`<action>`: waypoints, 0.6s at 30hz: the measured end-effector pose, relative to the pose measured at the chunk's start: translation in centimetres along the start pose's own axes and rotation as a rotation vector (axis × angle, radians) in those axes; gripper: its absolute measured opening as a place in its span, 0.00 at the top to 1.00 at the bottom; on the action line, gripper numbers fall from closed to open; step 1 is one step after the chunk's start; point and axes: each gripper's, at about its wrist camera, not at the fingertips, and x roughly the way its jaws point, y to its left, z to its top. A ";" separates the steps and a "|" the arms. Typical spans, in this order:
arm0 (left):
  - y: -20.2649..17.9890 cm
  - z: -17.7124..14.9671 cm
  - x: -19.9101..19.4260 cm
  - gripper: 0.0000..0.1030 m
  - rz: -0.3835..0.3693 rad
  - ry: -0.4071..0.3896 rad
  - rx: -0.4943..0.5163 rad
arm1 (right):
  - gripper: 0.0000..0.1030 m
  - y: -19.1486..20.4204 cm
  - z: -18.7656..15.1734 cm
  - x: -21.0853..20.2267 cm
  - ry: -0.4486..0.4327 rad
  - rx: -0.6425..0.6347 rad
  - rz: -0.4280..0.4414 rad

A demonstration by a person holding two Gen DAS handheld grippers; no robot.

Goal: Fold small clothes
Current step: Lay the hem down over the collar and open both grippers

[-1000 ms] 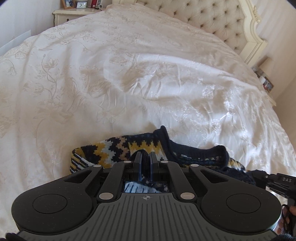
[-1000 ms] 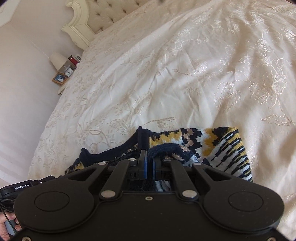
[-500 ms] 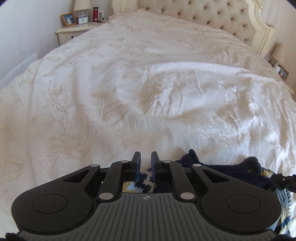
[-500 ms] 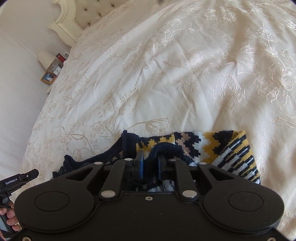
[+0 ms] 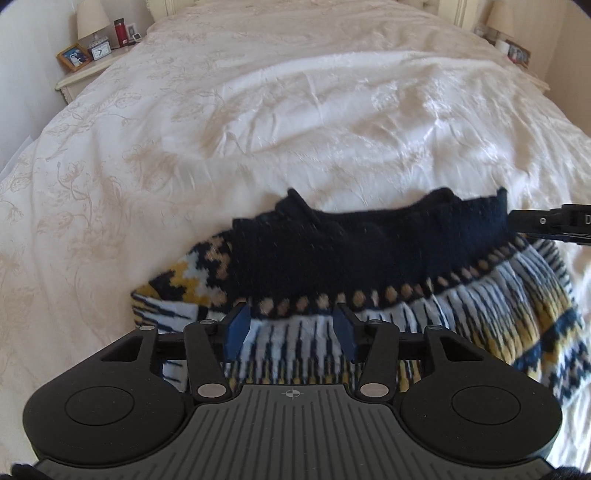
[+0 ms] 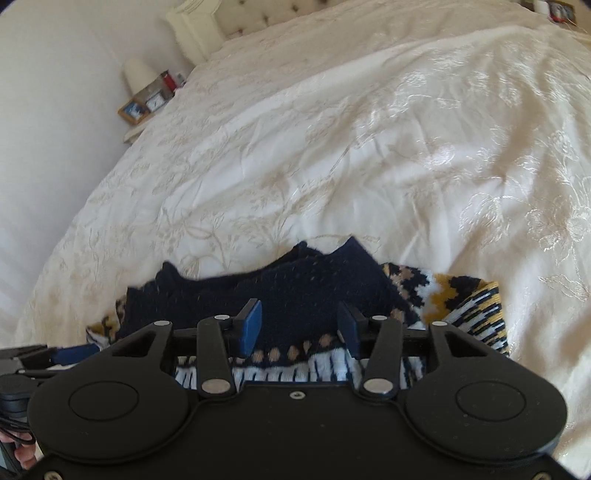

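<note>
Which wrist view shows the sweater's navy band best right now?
Left wrist view: the sweater's navy band spans the frame unobstructed above the open left gripper. In the right wrist view the band is partly hidden behind the open right gripper.

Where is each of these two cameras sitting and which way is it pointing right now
Left wrist: on the left gripper, looking along its spread fingers over the patterned sweater up the bed toward the nightstand; the other gripper's tip enters at right.
Right wrist: on the right gripper, fingers also spread, facing across the sweater toward the headboard; a bit of hand shows bottom left.
Shared: the sweater, the bed and the nightstand items.
</note>
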 end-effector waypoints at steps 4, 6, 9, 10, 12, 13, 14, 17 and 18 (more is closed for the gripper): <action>-0.6 -1.3 0.7 0.53 -0.003 0.042 0.010 | 0.47 1.9 -1.3 1.4 0.063 -0.100 0.019; -0.3 -1.6 1.1 0.53 0.008 0.048 -0.008 | 0.47 2.0 -1.1 2.3 0.076 -0.124 0.019; 1.0 -1.3 2.1 0.53 0.037 0.063 -0.049 | 0.47 1.1 0.1 3.9 0.086 -0.132 -0.020; 1.5 -1.1 2.5 0.53 0.048 0.072 -0.065 | 0.47 0.3 0.7 4.6 0.094 -0.115 -0.039; 2.5 -0.8 3.4 0.52 0.066 0.092 -0.095 | 0.47 -1.2 1.9 6.1 0.117 -0.080 -0.091; 3.0 -0.6 3.9 0.52 0.073 0.102 -0.108 | 0.47 -1.8 2.3 6.6 0.125 -0.065 -0.115; 3.4 -0.4 4.3 0.52 0.080 0.110 -0.121 | 0.47 -2.4 2.7 6.9 0.127 -0.053 -0.129; 4.1 0.1 5.1 0.46 0.104 0.119 -0.135 | 0.47 -2.9 3.3 6.8 0.117 -0.055 -0.183; 4.3 0.3 5.1 0.46 0.104 0.122 -0.141 | 0.47 -2.8 3.3 6.5 0.117 -0.060 -0.196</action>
